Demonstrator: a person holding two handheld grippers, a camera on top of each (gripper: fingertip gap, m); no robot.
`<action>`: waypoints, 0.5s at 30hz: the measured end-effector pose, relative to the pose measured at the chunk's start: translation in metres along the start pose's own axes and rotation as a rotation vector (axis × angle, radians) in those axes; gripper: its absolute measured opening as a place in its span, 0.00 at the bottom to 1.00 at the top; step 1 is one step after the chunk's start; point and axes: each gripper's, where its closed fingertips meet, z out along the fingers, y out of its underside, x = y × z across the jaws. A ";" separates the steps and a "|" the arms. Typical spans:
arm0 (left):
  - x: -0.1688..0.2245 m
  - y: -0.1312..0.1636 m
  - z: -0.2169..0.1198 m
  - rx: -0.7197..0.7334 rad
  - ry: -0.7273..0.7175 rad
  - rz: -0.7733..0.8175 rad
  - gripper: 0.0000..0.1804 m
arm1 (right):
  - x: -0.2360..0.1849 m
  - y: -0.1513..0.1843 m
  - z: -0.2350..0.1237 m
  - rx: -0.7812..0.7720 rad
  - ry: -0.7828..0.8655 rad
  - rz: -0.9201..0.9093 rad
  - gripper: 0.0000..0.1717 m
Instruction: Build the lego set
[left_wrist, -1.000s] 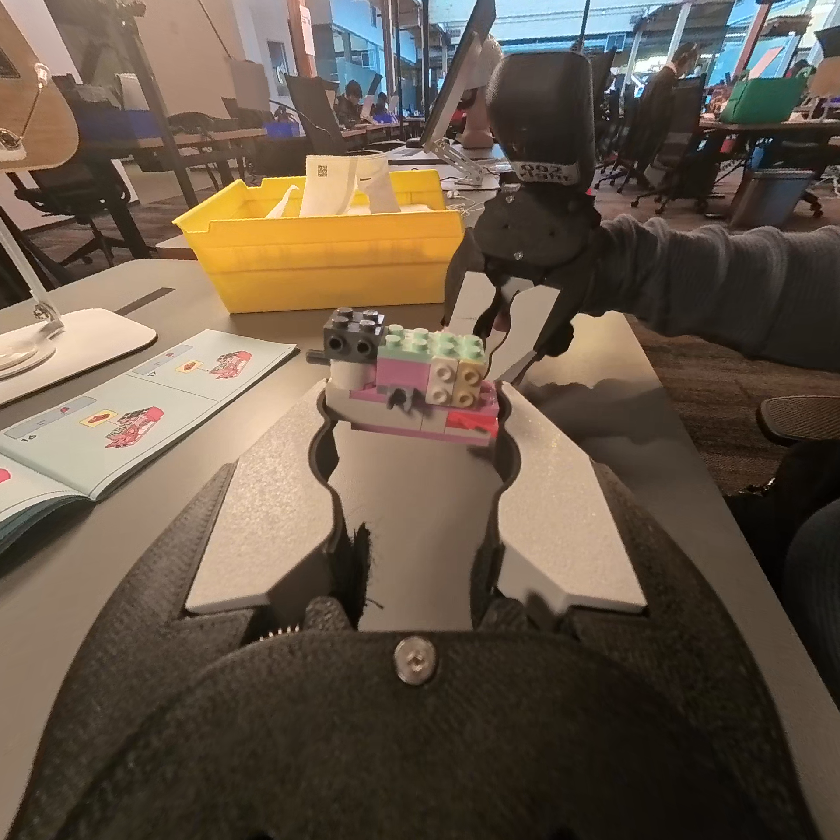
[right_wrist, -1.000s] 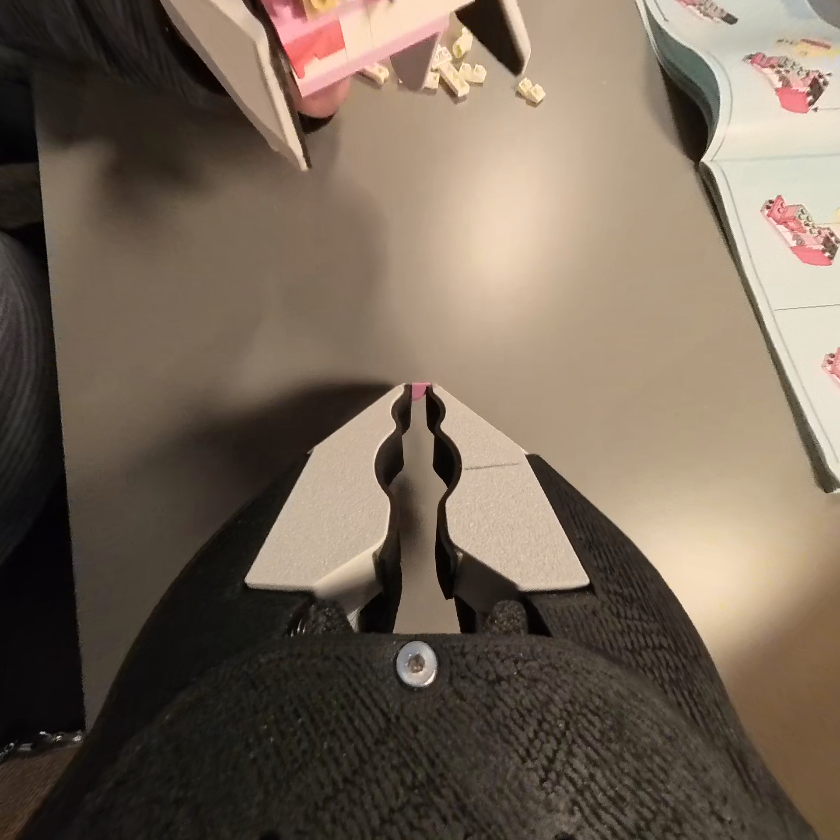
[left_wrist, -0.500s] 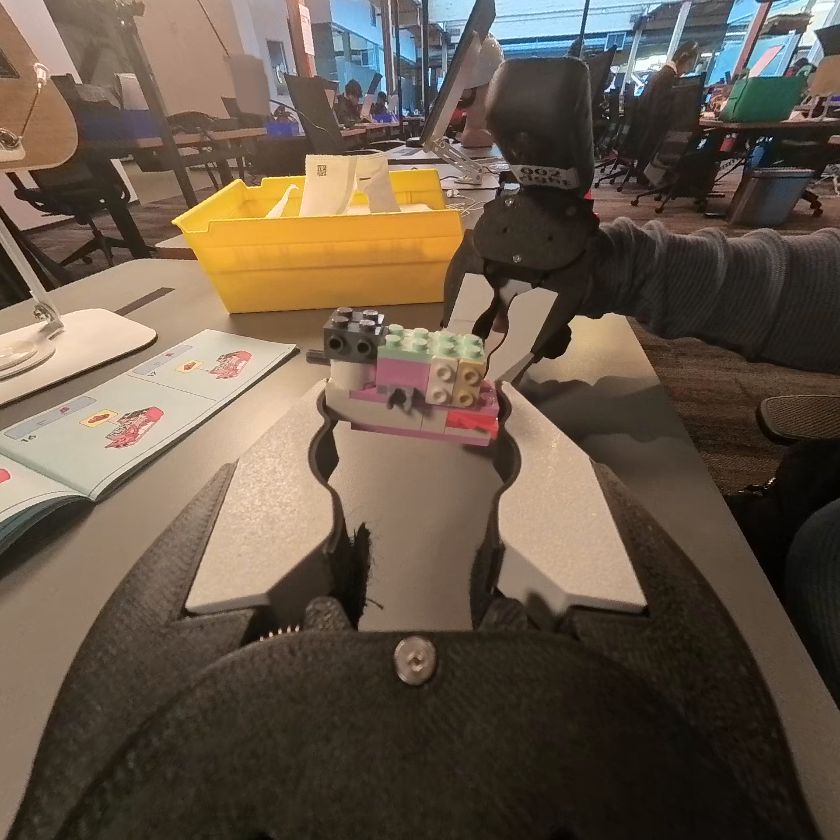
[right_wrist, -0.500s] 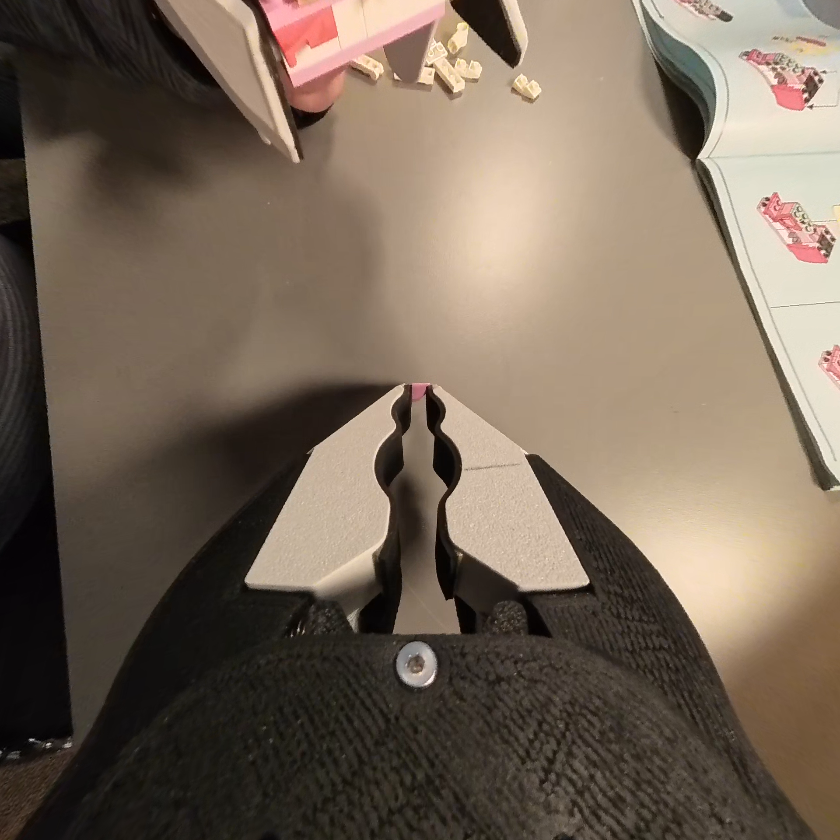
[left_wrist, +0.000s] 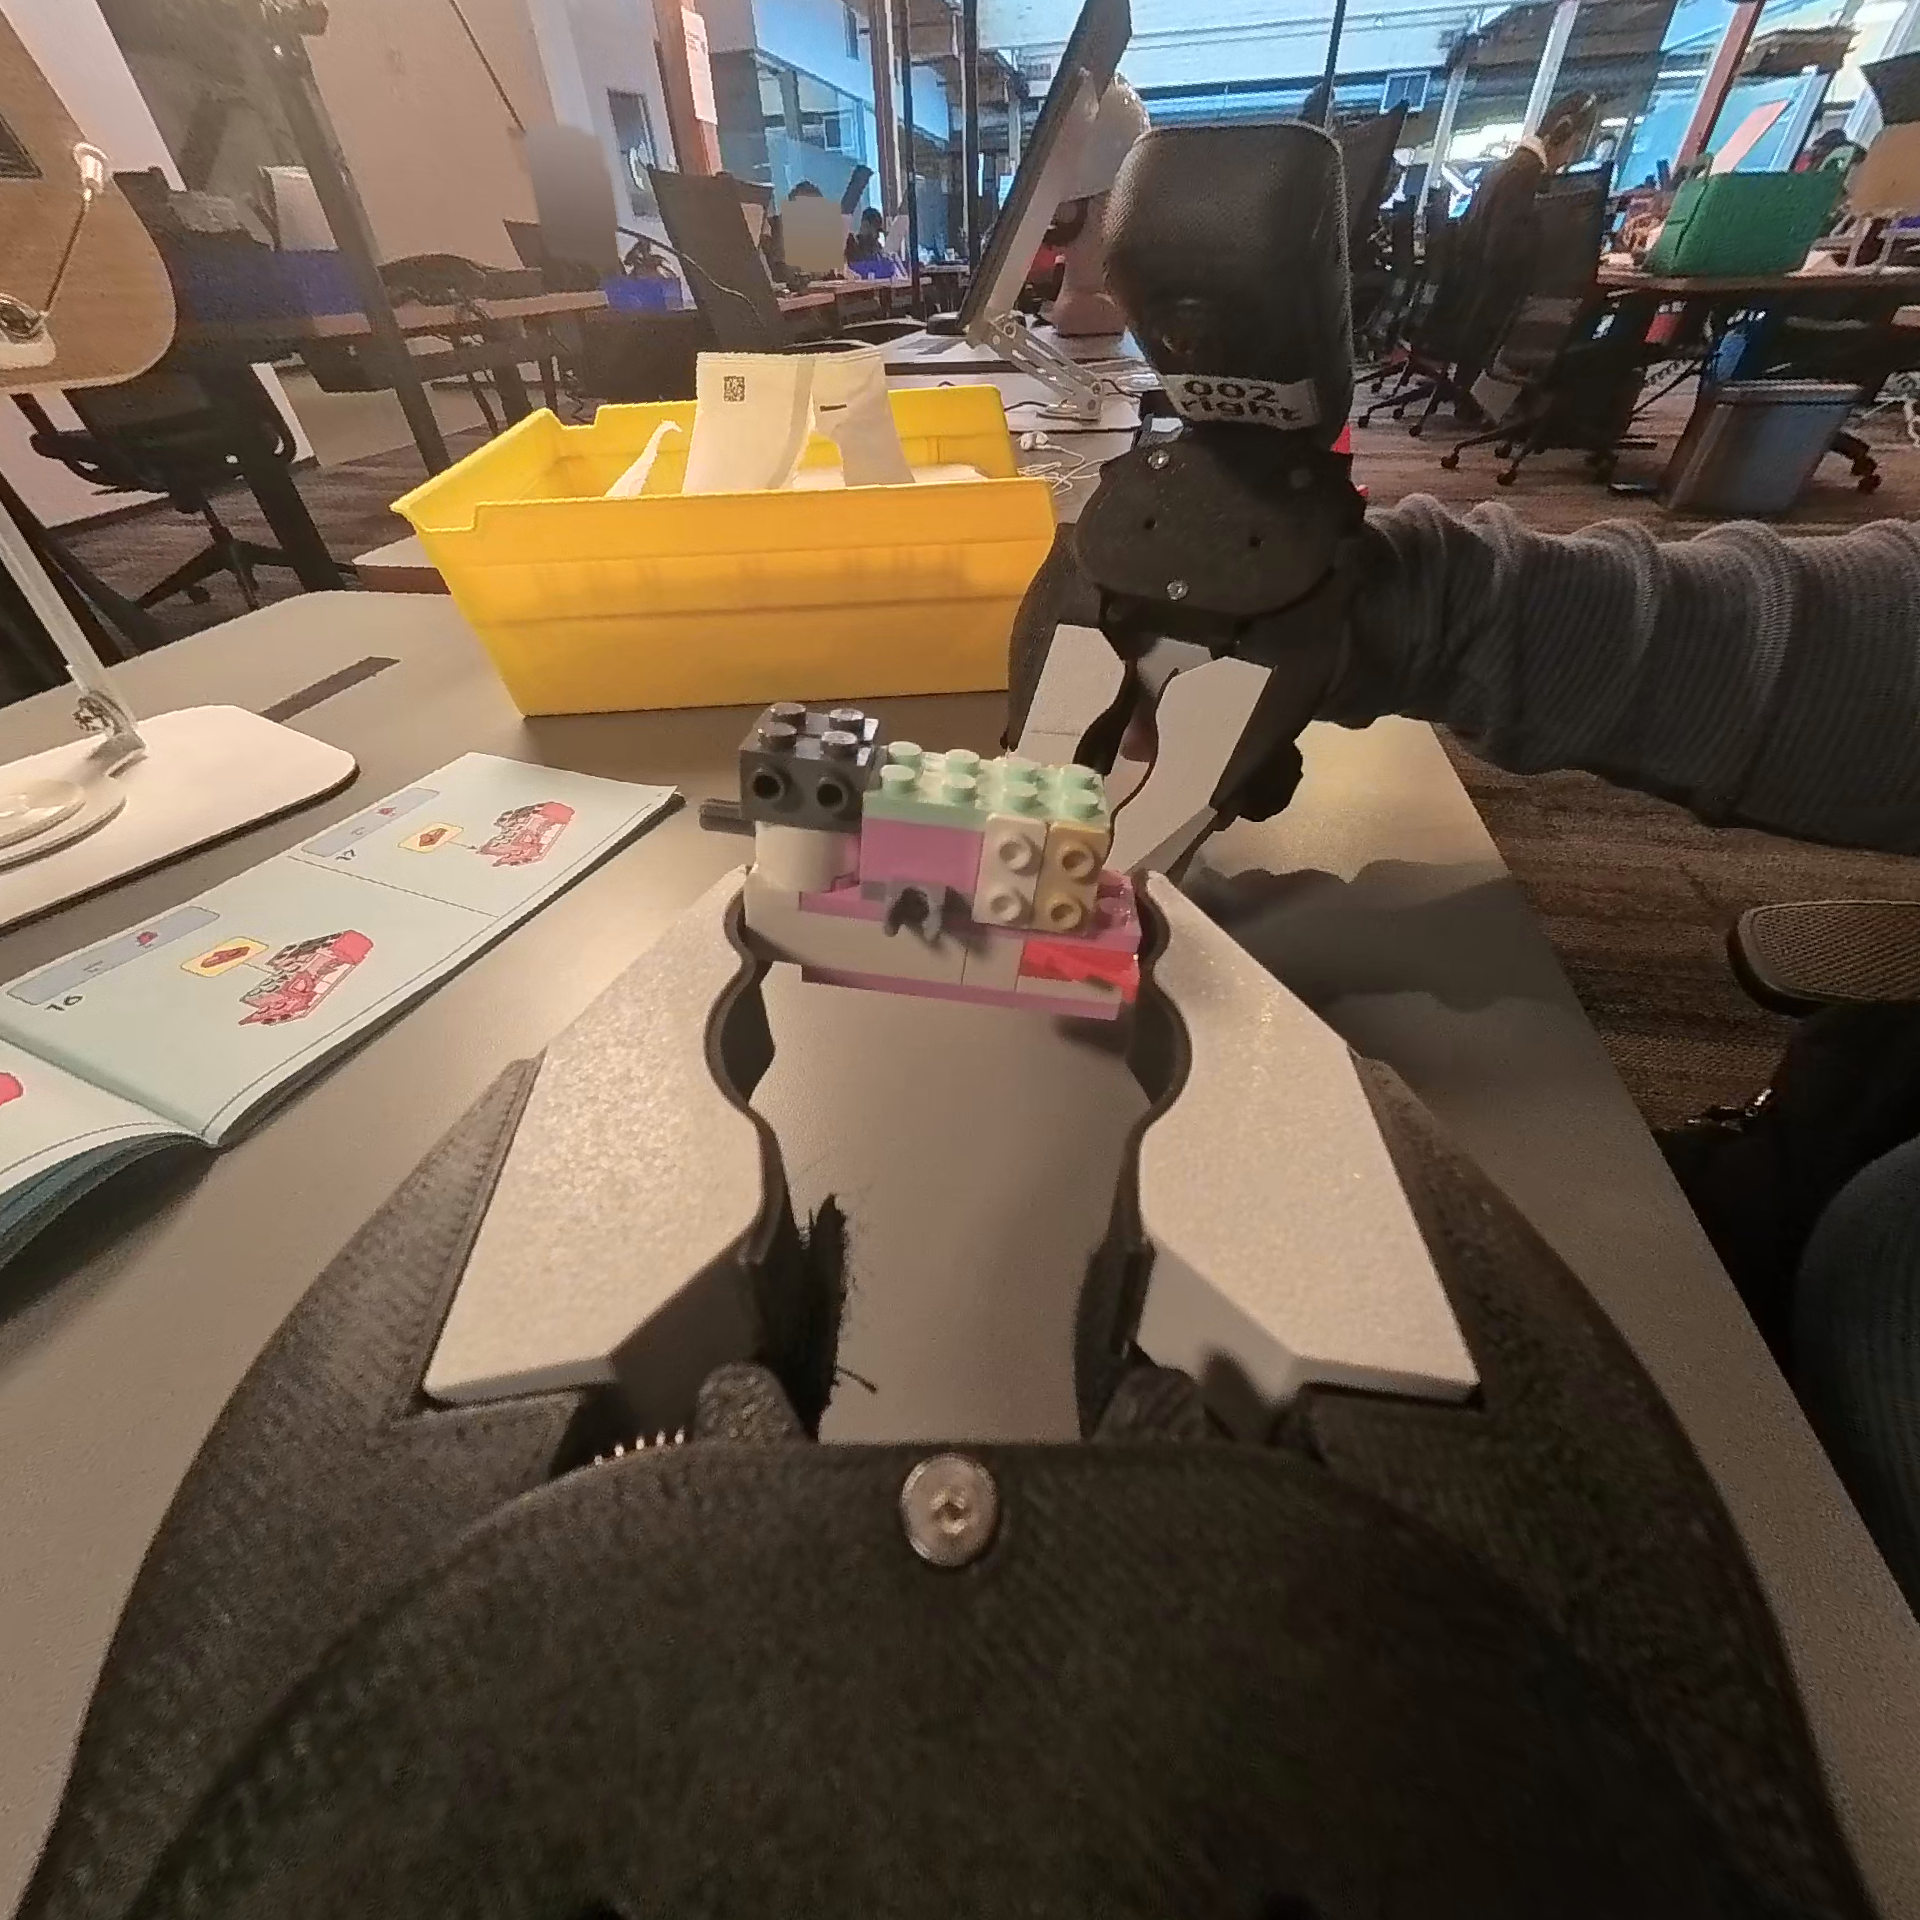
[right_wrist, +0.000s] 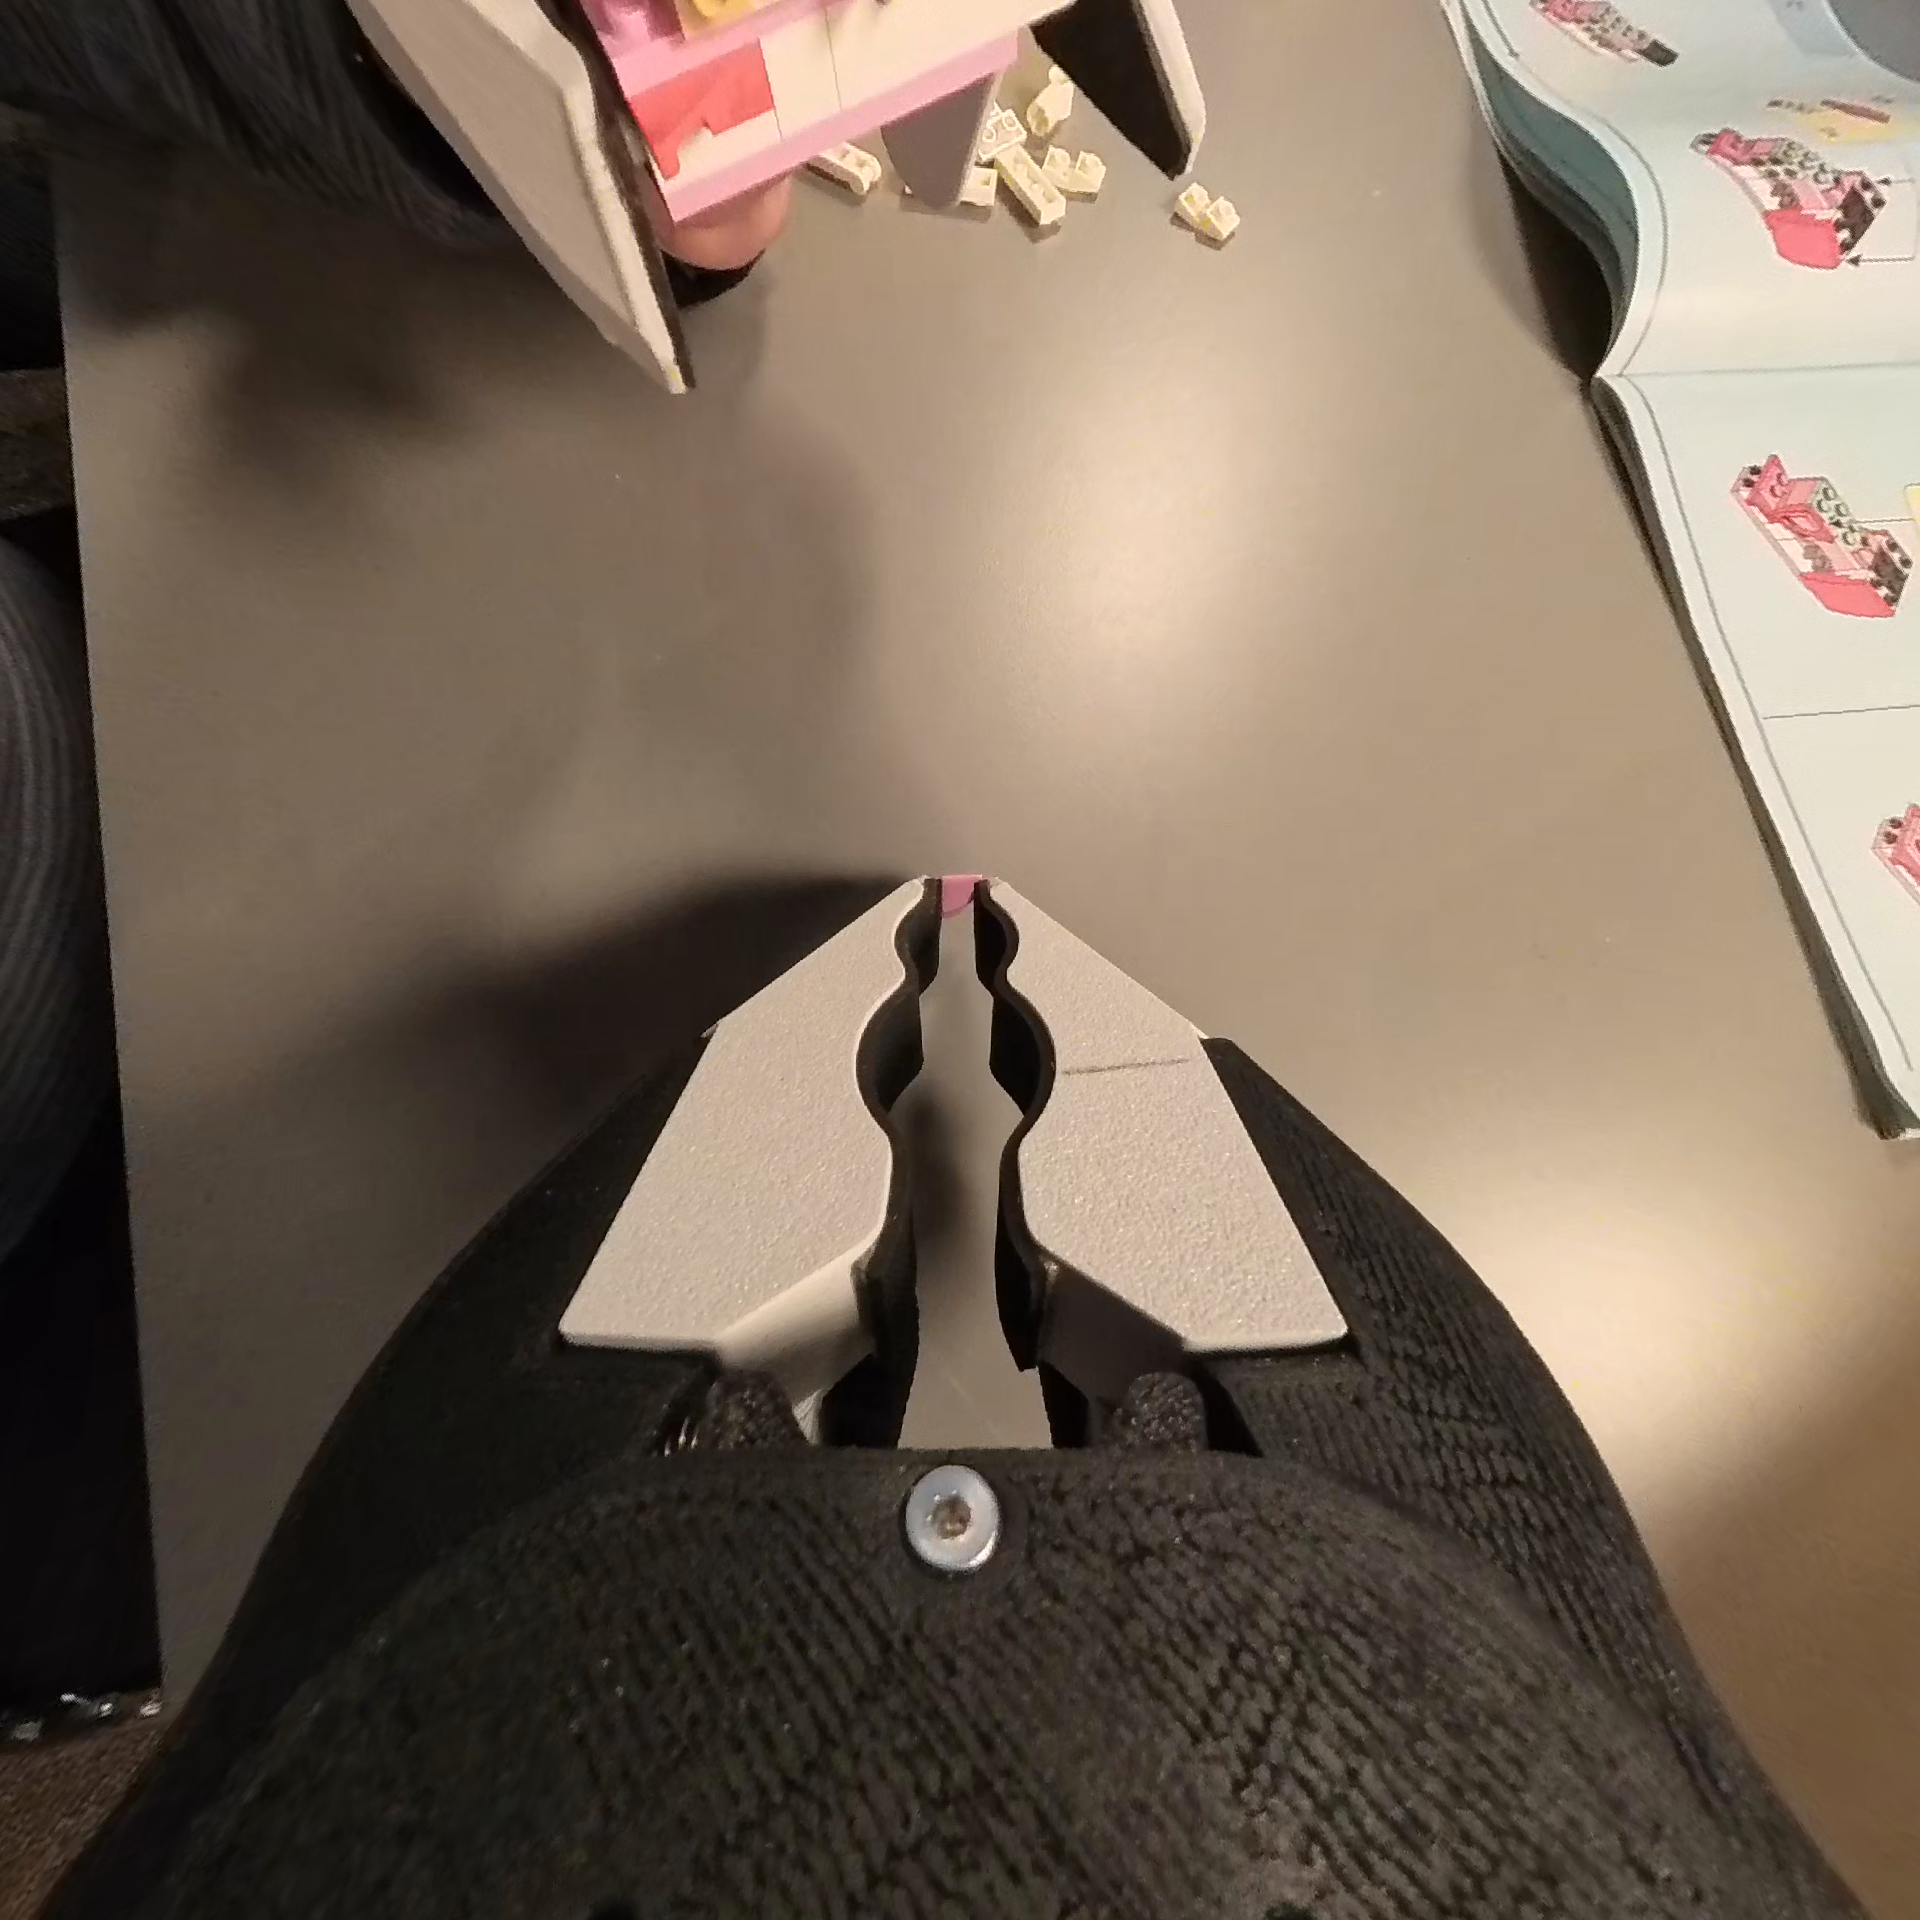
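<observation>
A dark grey table (right_wrist: 935, 540) carries everything. Ahead and to the left of the left gripper (left_wrist: 940, 914), an open instruction booklet (left_wrist: 312, 935) lies flat, and beyond it sits the white base of a lamp (left_wrist: 177, 779). Straight ahead of that gripper, near the table's far edge, stands a yellow plastic bin (left_wrist: 727, 613) holding white bags. In the right wrist view, a scatter of small cream bricks (right_wrist: 1049, 166) lies well ahead of the right gripper (right_wrist: 958, 891), with the booklet off to its right.
</observation>
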 end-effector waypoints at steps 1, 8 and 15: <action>0.000 0.000 0.000 0.000 0.000 0.000 0.38 | 0.000 0.000 0.000 0.001 0.000 -0.001 0.03; 0.000 0.000 0.000 -0.001 0.000 0.001 0.38 | 0.000 -0.001 0.001 0.001 -0.001 -0.005 0.03; 0.000 0.000 0.000 -0.001 -0.001 0.002 0.38 | 0.001 -0.003 0.000 0.007 0.006 -0.010 0.03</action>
